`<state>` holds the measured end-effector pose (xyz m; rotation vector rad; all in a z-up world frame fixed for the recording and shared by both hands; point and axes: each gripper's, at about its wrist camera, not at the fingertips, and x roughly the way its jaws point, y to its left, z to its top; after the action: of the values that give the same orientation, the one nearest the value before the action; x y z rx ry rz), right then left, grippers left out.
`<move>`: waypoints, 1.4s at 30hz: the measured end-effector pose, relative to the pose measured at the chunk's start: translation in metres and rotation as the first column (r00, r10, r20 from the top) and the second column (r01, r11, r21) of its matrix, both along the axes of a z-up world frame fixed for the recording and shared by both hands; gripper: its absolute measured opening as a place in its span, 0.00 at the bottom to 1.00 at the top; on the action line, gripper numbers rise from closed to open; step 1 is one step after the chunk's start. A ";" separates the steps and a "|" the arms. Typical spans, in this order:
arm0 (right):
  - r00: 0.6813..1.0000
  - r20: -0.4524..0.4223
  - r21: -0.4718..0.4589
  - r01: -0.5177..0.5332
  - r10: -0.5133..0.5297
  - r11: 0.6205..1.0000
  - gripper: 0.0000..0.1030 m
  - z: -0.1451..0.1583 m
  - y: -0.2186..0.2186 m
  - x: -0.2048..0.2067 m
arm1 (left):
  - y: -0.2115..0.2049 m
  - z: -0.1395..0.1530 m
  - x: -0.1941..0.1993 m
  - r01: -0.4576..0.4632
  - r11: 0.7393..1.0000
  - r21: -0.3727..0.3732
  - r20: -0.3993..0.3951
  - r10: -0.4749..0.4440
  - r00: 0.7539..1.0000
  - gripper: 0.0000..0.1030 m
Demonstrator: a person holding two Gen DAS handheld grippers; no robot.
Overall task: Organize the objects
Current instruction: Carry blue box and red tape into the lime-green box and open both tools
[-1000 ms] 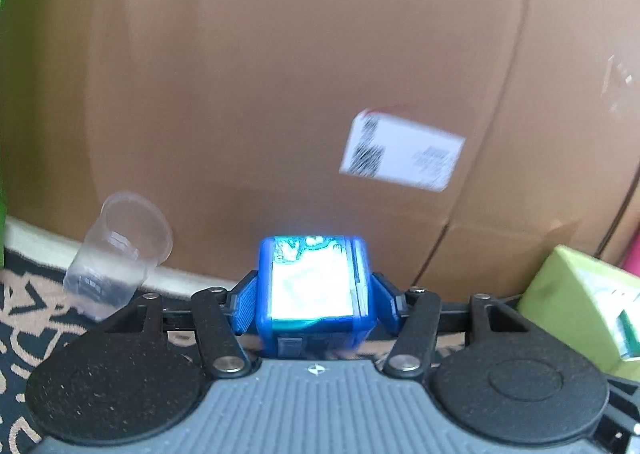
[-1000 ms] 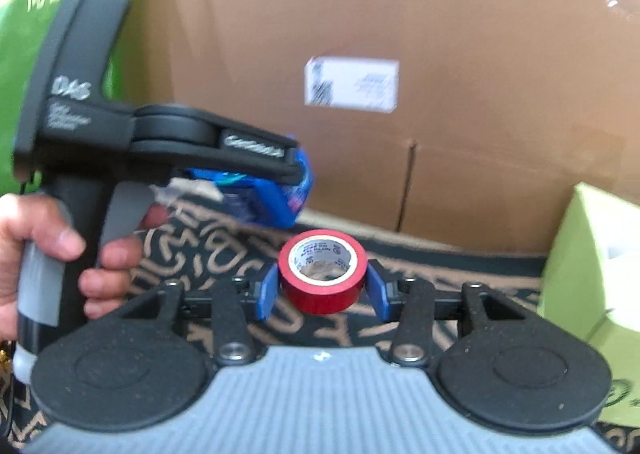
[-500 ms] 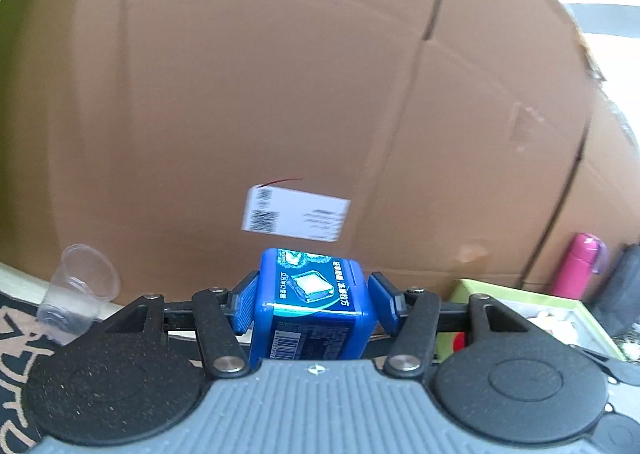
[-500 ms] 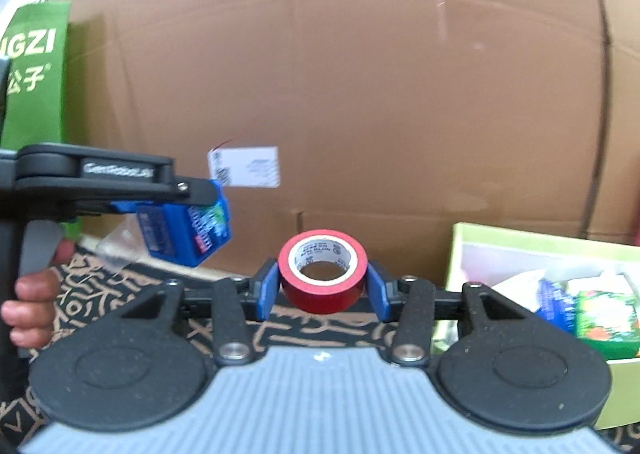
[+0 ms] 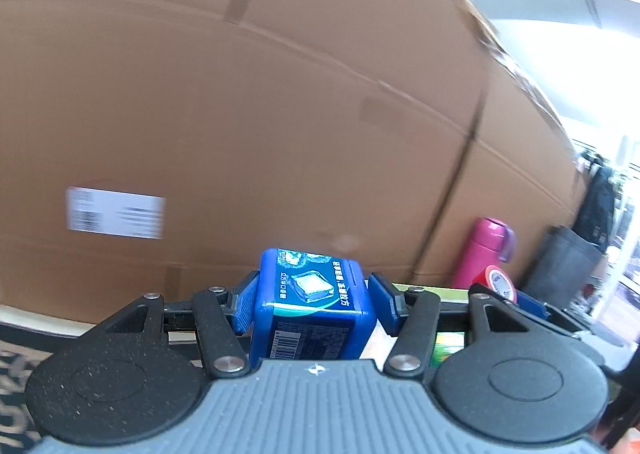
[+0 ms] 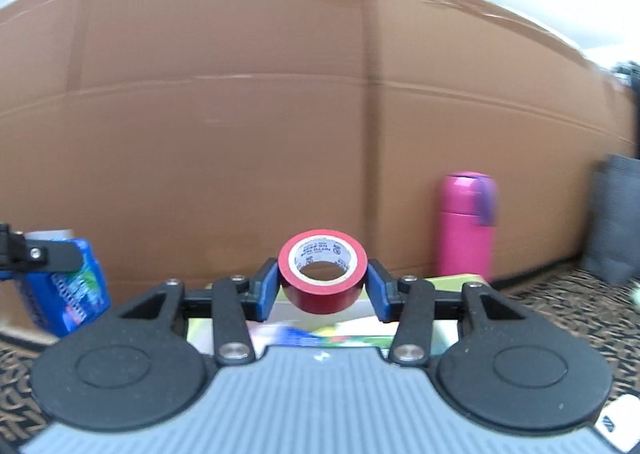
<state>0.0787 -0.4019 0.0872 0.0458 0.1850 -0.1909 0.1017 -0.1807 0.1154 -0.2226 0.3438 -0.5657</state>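
My left gripper is shut on a blue plastic box with a printed label, held in the air. It also shows at the left edge of the right wrist view. My right gripper is shut on a red tape roll, hole facing me; the roll also shows at the right of the left wrist view. Both are above a light green open box with several packets inside, mostly hidden behind the grippers.
A large cardboard box wall stands close behind. A pink bottle stands by it, also in the left wrist view. A dark grey bag is at the right. A patterned mat covers the table.
Both grippers have swung right and risen with their loads. The clear cup and green carton have left view; the pink bottle and the green box are now ahead.
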 end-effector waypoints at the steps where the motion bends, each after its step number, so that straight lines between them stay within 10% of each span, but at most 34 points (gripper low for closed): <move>1: 0.999 -0.004 -0.002 0.040 -0.040 0.999 0.44 -0.001 -0.008 -0.001 | -0.013 0.001 0.001 0.020 1.000 0.007 0.002 -0.020 1.000 0.59; 11: 0.964 -0.083 0.031 0.256 -0.253 0.966 0.45 -0.022 -0.068 0.003 | -0.099 -0.008 0.020 0.084 0.996 0.020 0.011 -0.084 0.996 0.60; 14: 0.949 -0.072 0.017 0.309 -0.307 0.951 0.82 -0.029 -0.071 0.004 | -0.098 -0.017 0.028 0.069 0.997 -0.026 -0.036 -0.070 0.997 0.90; 18: 0.952 0.014 -0.014 0.307 -0.307 0.952 1.00 -0.022 -0.060 -0.002 | -0.080 -0.021 0.025 0.030 0.997 -0.071 -0.056 -0.035 0.998 0.91; 42: 0.996 0.085 -0.153 0.027 -0.014 0.988 1.00 -0.013 0.015 0.006 | -0.021 -0.025 -0.003 -0.177 0.973 0.149 -0.045 0.186 0.982 0.94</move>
<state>0.0845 -0.3865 0.0741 -0.0981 0.0861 -0.2231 0.0985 -0.2018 0.0899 -0.1293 0.4147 -0.3525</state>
